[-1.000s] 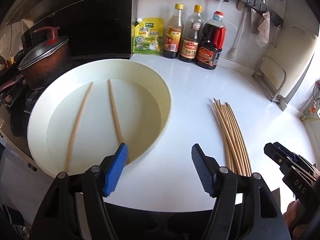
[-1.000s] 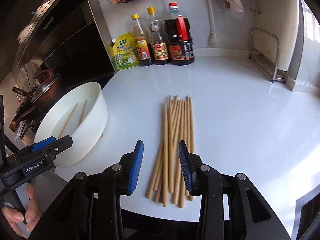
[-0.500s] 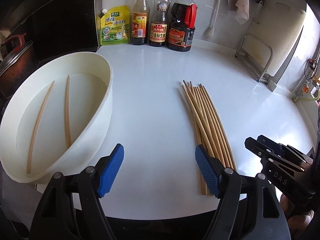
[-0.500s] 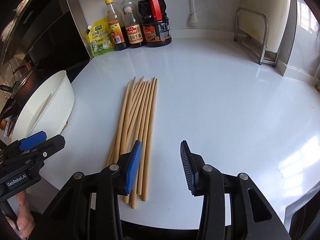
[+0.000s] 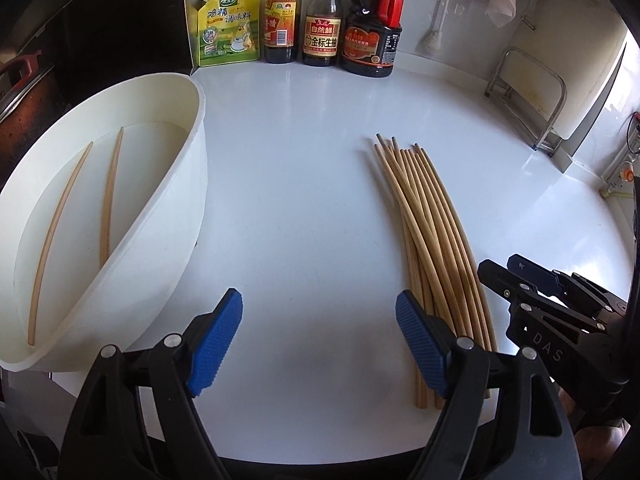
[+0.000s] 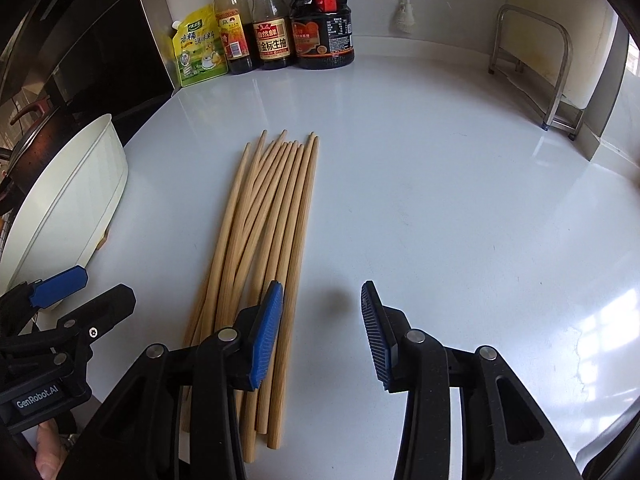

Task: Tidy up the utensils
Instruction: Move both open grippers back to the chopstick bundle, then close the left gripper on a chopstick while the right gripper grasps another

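A bundle of several wooden chopsticks lies on the white counter, tips pointing away. Two more chopsticks rest inside the white basin at the left. My left gripper hovers over bare counter between basin and bundle; its jaws are opening with nothing between them, and its right finger stands just left of the bundle's near ends. My right gripper is open and empty, its left finger over the bundle's right edge. Each gripper shows in the other's view: the right gripper, the left gripper.
Three sauce bottles and a yellow-green seasoning pouch stand at the back wall. A metal rack is at the back right. A dark pot sits left of the basin. A dish brush hangs on the wall.
Both grippers have come down and swung right: the left left the basin for the counter beside the bundle, its jaws wider. The bundle has slid left in the right wrist view.
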A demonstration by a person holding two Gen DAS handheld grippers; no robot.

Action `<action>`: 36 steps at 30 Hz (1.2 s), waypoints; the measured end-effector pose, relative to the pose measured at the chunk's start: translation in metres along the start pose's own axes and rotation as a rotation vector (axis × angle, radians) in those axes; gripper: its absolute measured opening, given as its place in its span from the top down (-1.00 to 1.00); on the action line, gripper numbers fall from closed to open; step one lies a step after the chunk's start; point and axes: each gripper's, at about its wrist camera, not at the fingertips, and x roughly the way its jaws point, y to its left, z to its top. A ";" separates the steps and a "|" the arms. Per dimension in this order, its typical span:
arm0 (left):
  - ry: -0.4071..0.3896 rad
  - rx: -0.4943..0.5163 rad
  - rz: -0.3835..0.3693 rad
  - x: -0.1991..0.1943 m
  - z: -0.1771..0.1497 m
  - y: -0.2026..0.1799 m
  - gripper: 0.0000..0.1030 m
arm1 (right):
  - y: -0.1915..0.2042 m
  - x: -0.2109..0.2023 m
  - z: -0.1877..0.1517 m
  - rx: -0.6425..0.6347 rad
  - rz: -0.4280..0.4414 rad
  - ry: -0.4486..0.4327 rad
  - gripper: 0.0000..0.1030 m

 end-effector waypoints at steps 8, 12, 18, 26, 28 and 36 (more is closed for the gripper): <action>0.011 -0.012 -0.003 0.007 0.001 -0.001 -0.51 | 0.003 0.008 0.005 -0.034 -0.032 0.012 0.20; 0.015 -0.015 -0.002 0.011 0.002 -0.004 -0.51 | -0.002 0.010 0.004 -0.029 -0.040 0.023 0.20; 0.023 -0.006 -0.007 0.017 0.005 -0.011 -0.51 | -0.007 0.010 0.004 -0.032 -0.054 0.005 0.20; 0.031 0.015 -0.009 0.021 0.005 -0.022 -0.51 | -0.020 0.006 0.001 -0.010 -0.062 -0.008 0.20; 0.032 0.021 -0.008 0.022 0.004 -0.025 -0.52 | -0.023 0.005 -0.001 -0.010 -0.068 -0.014 0.20; 0.057 0.038 0.012 0.033 0.002 -0.032 -0.54 | -0.029 0.004 0.000 0.003 -0.054 -0.024 0.20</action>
